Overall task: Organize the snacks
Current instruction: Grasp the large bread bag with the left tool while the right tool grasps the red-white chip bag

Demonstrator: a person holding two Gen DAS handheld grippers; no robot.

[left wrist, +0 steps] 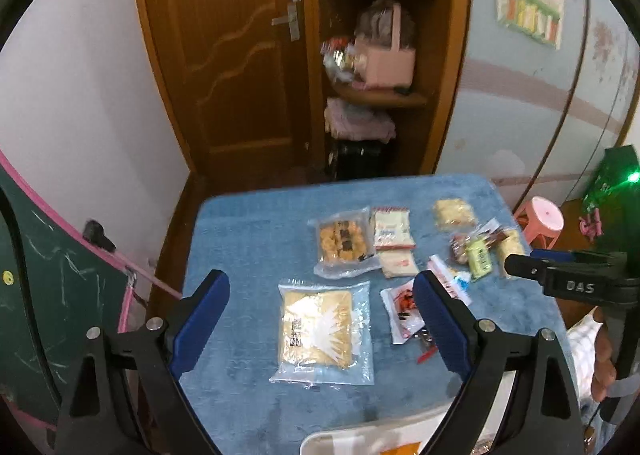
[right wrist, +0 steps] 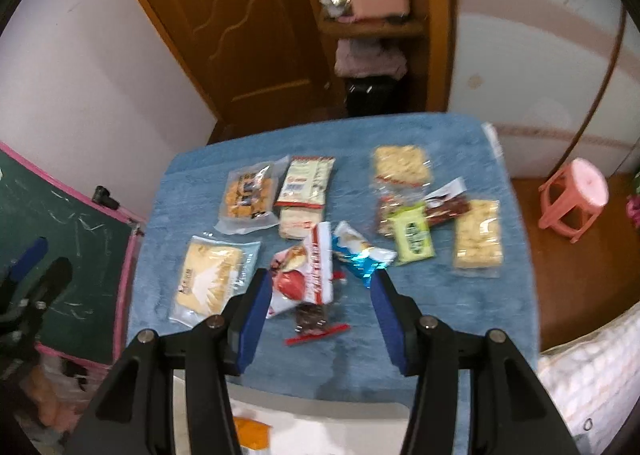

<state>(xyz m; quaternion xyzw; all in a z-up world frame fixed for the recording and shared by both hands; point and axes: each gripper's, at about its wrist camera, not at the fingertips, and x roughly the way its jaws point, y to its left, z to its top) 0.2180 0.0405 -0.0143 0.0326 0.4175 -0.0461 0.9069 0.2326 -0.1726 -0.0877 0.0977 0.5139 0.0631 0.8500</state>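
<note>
Lying flat on blue cloth (right wrist: 460,295), sealed snack packets (right wrist: 404,167) — both tools (left wrist: 320,295) (right wrist: 316,287) apart, empty.

Each claw is built of matte black plastic arms that spread in a V and end in two fingers faced with ribbed blue pads. On the left claw (left wrist: 322,321) silver round screw heads mark the pivots, two on each side. The right claw (right wrist: 316,321) has the same black frame, blue pads and silver screws. Seen from the left wrist, its side carries white raised letters reading "DAS".
</note>
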